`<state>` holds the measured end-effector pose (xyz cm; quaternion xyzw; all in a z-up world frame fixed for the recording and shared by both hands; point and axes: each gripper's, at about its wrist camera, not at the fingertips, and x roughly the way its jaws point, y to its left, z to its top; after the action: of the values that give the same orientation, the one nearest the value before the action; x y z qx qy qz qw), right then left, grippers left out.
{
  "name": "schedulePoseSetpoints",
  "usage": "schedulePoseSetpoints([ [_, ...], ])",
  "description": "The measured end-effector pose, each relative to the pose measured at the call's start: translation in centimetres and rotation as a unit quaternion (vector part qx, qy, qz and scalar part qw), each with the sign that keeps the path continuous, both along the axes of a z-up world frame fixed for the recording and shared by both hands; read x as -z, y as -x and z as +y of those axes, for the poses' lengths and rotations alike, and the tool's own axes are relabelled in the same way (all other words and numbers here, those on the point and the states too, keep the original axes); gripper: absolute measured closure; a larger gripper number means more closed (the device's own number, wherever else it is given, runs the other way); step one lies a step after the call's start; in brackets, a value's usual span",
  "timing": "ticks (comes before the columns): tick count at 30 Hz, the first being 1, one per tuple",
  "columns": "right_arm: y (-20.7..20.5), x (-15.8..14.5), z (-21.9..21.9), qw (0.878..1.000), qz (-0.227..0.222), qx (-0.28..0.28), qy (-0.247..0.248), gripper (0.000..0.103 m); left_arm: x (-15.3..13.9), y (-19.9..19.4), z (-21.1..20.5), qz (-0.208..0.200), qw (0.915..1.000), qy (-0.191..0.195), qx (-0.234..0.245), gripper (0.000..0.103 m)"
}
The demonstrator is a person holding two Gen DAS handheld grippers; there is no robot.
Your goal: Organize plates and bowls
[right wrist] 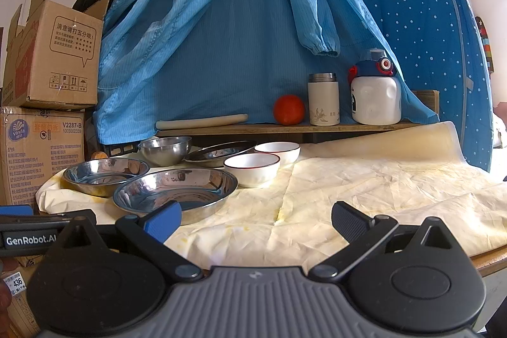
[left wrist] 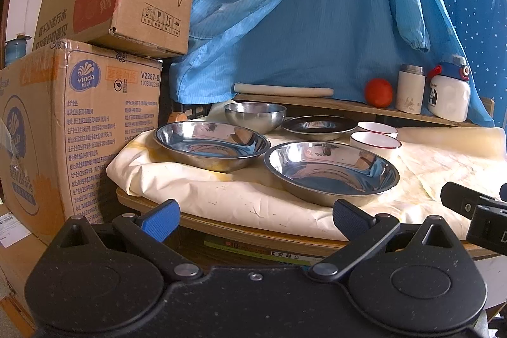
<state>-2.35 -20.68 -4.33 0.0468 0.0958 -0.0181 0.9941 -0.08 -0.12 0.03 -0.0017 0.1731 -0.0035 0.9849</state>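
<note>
1. Fingers of the left gripper (left wrist: pixel 256 219) and right gripper (right wrist: pixel 256 219) are spread wide, holding nothing, short of the worktop (right wrist: pixel 380 189)
2. Nothing looks stacked yet: nearest steel plate (left wrist: pixel 332 168), second steel plate (left wrist: pixel 210 144), steel bowl (left wrist: pixel 255 116), dark saucer (left wrist: pixel 318 125) and two white bowls (right wrist: pixel 252 168) all lie apart
3. Only the right view shows the worktop's bare right half; the left view shows its front edge

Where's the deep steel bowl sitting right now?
The deep steel bowl sits at the back left of the table, below the wooden shelf, behind the two wide steel dishes and left of the flat steel plate.
</note>
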Motion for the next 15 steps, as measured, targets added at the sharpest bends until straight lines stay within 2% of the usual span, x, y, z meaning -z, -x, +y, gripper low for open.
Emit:
schedulePoseSetpoints([
  [15, 0.05, 0.00, -0.08, 1.000, 0.000, 0.000, 0.000, 0.000, -0.10, 0.02, -0.01, -0.001, 1.0000, -0.001, -0.001, 0.001],
])
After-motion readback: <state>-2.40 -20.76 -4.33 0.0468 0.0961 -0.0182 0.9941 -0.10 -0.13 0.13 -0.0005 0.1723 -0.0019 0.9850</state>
